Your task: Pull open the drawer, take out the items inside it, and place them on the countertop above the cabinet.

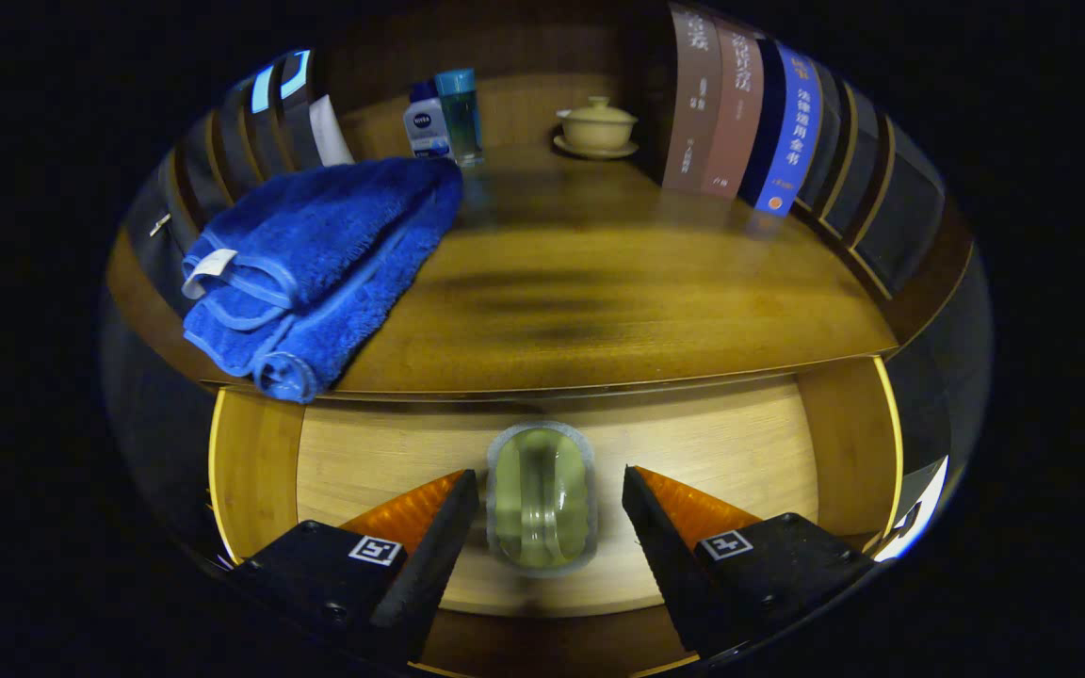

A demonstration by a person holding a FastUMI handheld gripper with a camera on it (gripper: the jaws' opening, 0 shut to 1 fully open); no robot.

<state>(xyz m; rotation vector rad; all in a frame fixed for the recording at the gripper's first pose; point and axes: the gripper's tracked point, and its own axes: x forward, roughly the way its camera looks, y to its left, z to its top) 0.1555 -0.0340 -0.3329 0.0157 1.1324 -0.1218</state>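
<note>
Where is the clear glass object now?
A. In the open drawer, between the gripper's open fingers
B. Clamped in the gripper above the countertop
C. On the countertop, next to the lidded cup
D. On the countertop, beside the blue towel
A: the clear glass object lies on the floor of the open drawer, in the gap between the fingers of the open gripper, and neither finger touches it.

The glossy brown wooden countertop (pixel 599 301) carries a folded blue towel (pixel 316 268) at left, two bottles (pixel 444 118) and a lidded cream teacup (pixel 596 127) at top.

1 towel (pixel 316 259), 2 bottles (pixel 444 118), 1 lidded cup (pixel 596 125), 1 glass jar (pixel 541 496), ~3 books (pixel 740 113) on right.
</note>
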